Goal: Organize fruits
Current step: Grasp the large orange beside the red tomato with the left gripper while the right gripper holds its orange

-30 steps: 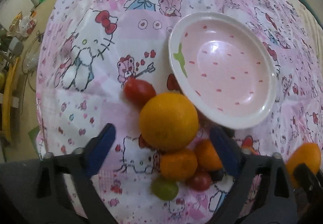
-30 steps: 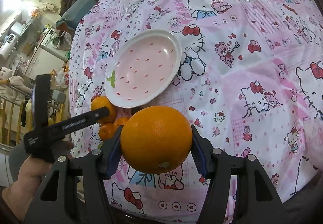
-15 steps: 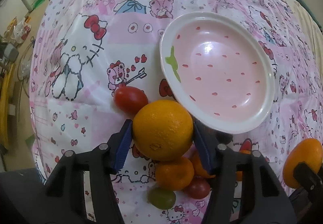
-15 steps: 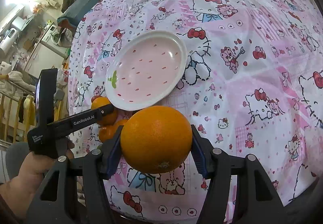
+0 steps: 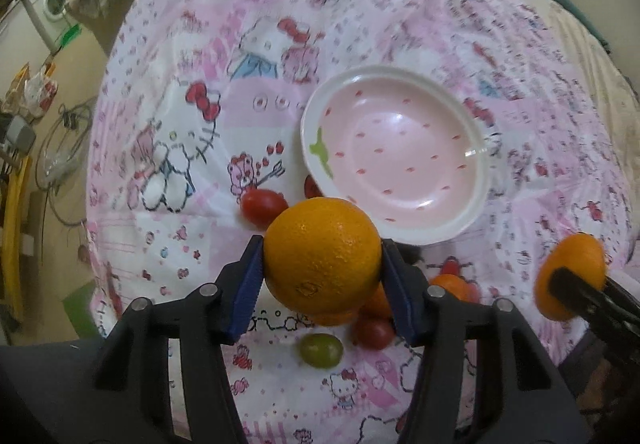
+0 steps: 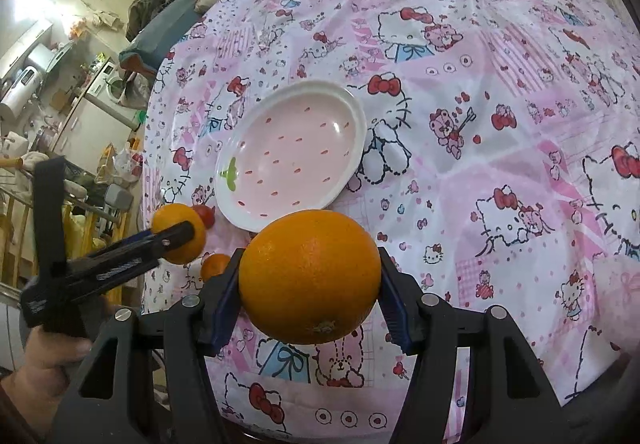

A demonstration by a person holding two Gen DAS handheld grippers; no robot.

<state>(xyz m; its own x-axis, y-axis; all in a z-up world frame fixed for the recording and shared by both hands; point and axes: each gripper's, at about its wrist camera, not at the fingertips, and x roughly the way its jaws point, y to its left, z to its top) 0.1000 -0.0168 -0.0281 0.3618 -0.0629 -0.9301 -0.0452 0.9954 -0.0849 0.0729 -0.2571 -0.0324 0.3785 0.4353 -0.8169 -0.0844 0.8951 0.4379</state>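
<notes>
My left gripper (image 5: 322,262) is shut on a large orange (image 5: 322,260) and holds it above the pile of small fruit. Under it lie a red tomato (image 5: 262,205), a green grape (image 5: 321,351), another red tomato (image 5: 372,332) and small oranges (image 5: 454,286). The pink strawberry-print plate (image 5: 394,153) lies empty just beyond. My right gripper (image 6: 310,278) is shut on a second large orange (image 6: 310,276), held above the cloth in front of the plate (image 6: 292,155). It shows at the right edge of the left wrist view (image 5: 570,276).
A pink Hello Kitty cloth (image 6: 480,123) covers the round table. Beyond its left edge the floor drops away, with a washing machine (image 5: 48,9), cables and clutter. The left gripper with its orange (image 6: 180,228) shows in the right wrist view.
My left gripper closed on the large orange and lifted it off the pile, away from the plate. My right gripper kept holding its orange almost still.
</notes>
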